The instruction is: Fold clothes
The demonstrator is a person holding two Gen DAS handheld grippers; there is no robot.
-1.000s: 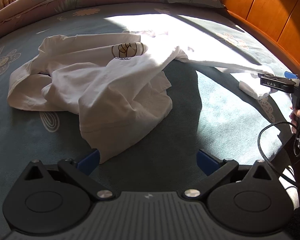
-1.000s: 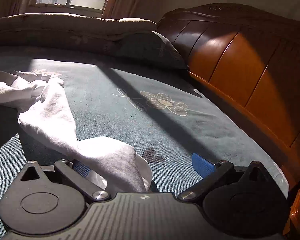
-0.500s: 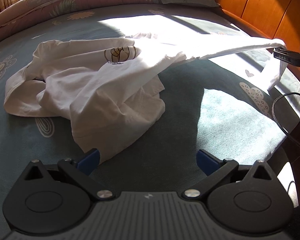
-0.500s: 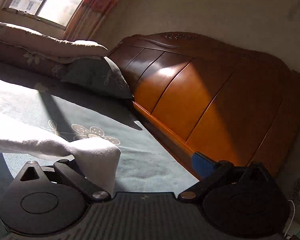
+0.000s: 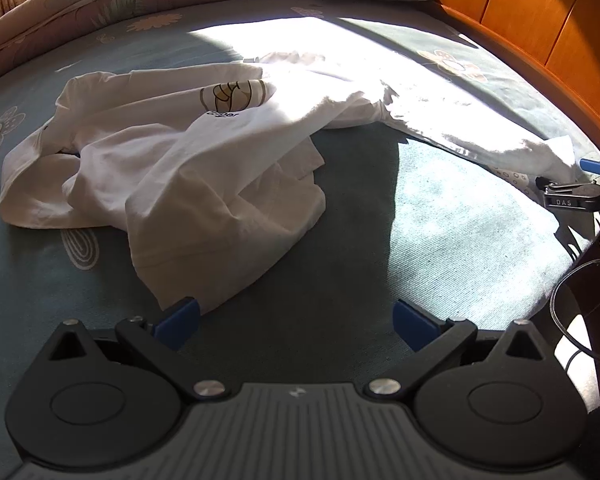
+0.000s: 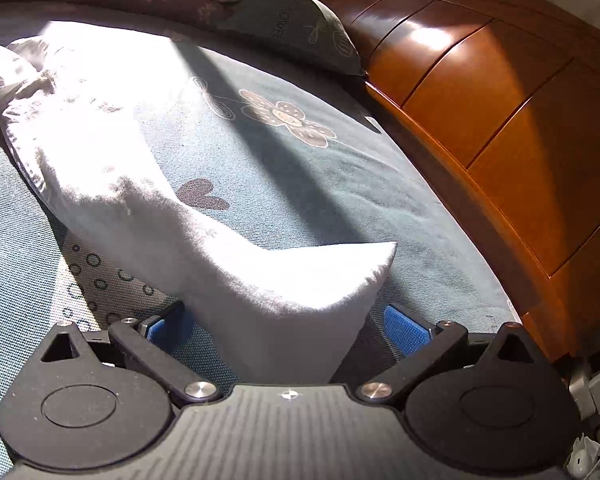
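White cotton, a crumpled shirt, lies heaped on the bed toward the left side, a yellow-brown printed emblem showing on top of the pile. One long part of it, a sleeve, trails away to the right across the sunlit patch and ends between the blue pads of the right gripper, draped over the tool's front. Those jaws stand wide apart; the cloth lies between them but is not pinched. The left gripper hovers low over the bedcover with its fingers spread as well, nothing between them, its left pad just beside the nearest hem of the heap.

Underneath is a teal bedcover printed with pale flowers, a dark heart and small ringed dots, half in hard sunlight and half in shadow. Along the far edge runs a rolled floral quilt, and a grey-green pillow leans into the corner. A glossy orange-brown wooden headboard curves along the right side of the bed. From the left camera, a black cable loops down off the mattress edge below the right tool, and the fingertips holding it just show at the frame's edge
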